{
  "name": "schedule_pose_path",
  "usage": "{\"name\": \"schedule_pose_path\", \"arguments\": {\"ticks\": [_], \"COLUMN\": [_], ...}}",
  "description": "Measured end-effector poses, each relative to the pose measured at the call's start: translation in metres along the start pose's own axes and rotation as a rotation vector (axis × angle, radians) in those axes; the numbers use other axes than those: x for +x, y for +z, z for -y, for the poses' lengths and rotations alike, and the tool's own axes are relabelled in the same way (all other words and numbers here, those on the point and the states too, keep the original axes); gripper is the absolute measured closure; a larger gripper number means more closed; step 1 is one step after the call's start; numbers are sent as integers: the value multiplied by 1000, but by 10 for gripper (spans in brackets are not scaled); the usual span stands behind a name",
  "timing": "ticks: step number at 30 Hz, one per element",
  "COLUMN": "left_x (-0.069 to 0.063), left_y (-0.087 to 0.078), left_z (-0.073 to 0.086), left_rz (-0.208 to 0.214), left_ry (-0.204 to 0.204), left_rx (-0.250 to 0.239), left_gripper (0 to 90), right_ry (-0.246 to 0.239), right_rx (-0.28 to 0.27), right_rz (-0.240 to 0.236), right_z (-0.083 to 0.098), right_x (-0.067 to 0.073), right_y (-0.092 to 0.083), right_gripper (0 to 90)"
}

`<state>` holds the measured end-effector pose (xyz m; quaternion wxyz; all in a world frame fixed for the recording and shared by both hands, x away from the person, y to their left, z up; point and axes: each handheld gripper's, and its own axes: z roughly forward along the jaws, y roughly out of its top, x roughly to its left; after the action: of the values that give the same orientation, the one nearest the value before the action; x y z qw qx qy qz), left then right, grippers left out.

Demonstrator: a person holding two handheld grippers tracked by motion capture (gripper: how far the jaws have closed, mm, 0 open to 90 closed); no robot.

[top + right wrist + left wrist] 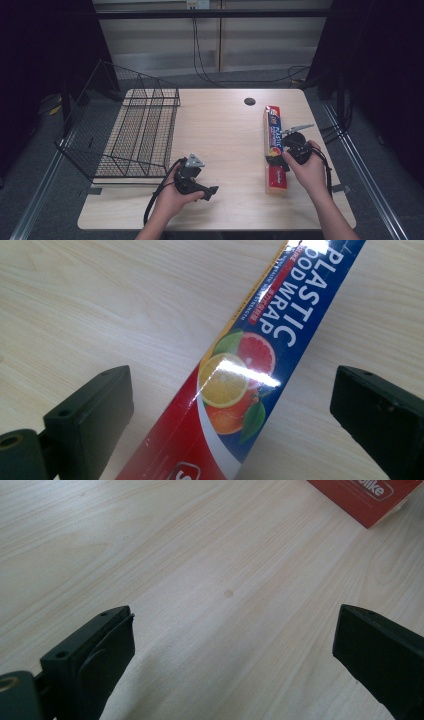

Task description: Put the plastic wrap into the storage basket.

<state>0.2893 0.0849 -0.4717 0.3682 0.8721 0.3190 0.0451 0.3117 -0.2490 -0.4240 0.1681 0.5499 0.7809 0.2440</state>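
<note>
High view: the box (275,150) of plastic wrap lies flat on the table (225,130), right of centre, with its long axis running from your edge toward the far edge. Your right gripper (278,161) hovers over the box's near half, hand just right of the box. Your left gripper (207,192) sits well left of the box, pointing at it, near your edge. A wire rack (135,130) stands farther left of the box again, and a dark hole (249,101) lies just beyond the box's far end.

Left gripper view: jaws stand wide apart with nothing between them but bare table. A red corner of the box (365,497) shows at top right, well ahead of the tips.

Right gripper view: jaws stand wide apart, one on each side of the box (240,380), not touching it. The box passes between them on a slant, its printed fruit midway, so the jaws straddle its narrow width, not quite square to it.

Judgement: your right gripper is the nearer one and already bridges the box. Lower it and close across the width; turning the wrist a little would square the jaws to the box's long sides.
</note>
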Motion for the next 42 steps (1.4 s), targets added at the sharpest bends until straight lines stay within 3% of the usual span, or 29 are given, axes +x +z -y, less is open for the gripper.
{"name": "schedule_pose_path", "arguments": {"ticks": [5, 7, 9, 14, 25, 28, 35, 38, 42], "left_x": [-1, 1, 0, 1, -3, -4, -5, -4, -5], "left_y": [-1, -2, -2, -4, 0, 0, 0, 1, 0], "left_z": [0, 0, 0, -2, -3, -2, -3, -2, -3], "left_rz": [7, 2, 0, 12, 12, 9, 22, 11, 20], "left_ry": [-18, -4, -4, 0, 13, 7, 11, 17, 12], "left_rx": [-16, -10, -6, 5, -7, -7, 6, 4, 8], "left_gripper": [32, 32, 32, 32, 32, 33, 32, 33, 33], "right_ry": [12, 10, 19, 88, 173, 194, 234, 254, 280], "right_rx": [10, 27, 41, 51, 96, 131, 140, 163, 182], "right_rz": [10, 12, 40, 58, 80, 90, 83, 89, 81], "right_z": [-1, -2, -3, -9, -22, -22, -24, -25, -24], "right_x": [0, 0, -1, -6, -11, -10, -12, -13, -14], "right_y": [2, 5, 8, 16, 43, 49, 58, 62, 69], "right_gripper": [43, 44, 45, 59, 71, 92, 174, 254, 290]}}
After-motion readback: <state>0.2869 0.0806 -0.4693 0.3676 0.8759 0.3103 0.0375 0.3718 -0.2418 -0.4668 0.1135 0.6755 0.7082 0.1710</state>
